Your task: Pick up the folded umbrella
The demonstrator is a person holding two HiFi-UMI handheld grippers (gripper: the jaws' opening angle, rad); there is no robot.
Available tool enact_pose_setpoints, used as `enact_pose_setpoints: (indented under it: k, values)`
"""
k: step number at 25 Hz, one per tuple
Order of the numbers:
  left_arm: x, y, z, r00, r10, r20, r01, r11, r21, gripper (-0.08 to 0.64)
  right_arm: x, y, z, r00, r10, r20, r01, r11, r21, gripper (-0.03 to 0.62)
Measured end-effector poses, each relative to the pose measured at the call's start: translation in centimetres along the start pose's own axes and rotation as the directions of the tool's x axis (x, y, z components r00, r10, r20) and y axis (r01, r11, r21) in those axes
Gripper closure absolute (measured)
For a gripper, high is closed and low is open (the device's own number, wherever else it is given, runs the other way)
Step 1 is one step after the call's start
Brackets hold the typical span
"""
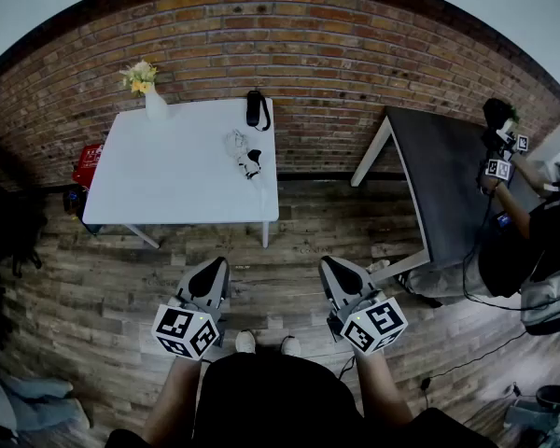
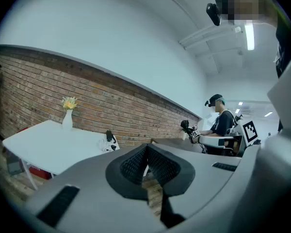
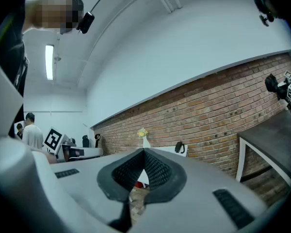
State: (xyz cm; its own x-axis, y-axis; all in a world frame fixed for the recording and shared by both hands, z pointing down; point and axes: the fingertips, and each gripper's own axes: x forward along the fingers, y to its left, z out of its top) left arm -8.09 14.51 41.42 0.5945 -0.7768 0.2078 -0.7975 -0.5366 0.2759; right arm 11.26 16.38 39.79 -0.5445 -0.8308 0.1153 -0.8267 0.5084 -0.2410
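The folded umbrella is black and lies at the far edge of the white table, close to the brick wall. It also shows small in the left gripper view, umbrella, and in the right gripper view, umbrella. A small white and black object lies just in front of it. My left gripper and right gripper hang side by side above the wooden floor, well short of the table. Both are shut with nothing between the pads, as seen at the left gripper and right gripper.
A white vase with yellow flowers stands at the table's far left corner. A red box sits on the floor left of the table. At the right a dark grey table stands, with another person beside it holding grippers.
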Motion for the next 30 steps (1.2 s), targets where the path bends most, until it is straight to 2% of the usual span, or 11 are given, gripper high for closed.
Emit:
enact_pose_setpoints:
  k: [9,14,30]
  values:
    - [-0.7,0.8,-0.2,1.0,-0.014,-0.003,0.014,1.0,-0.004,0.546,-0.1,0.4,-0.3,1.0,-0.03,0.002,0.03,1.0,0.01,0.571]
    - [-1.0,1.6,-0.3,1.0,-0.029,-0.004,0.029,1.0,-0.011,0.546,0.1,0.7,-0.2,0.999,-0.043,0.019,0.042,0.997,0.064,0.571]
    - [-3.5,7.2,-0.7,0.998,-0.055,-0.022,0.054,0.998,-0.018,0.546,2.9,3.5,-1.2,0.993,-0.113,0.01,0.112,0.991,0.067,0.57]
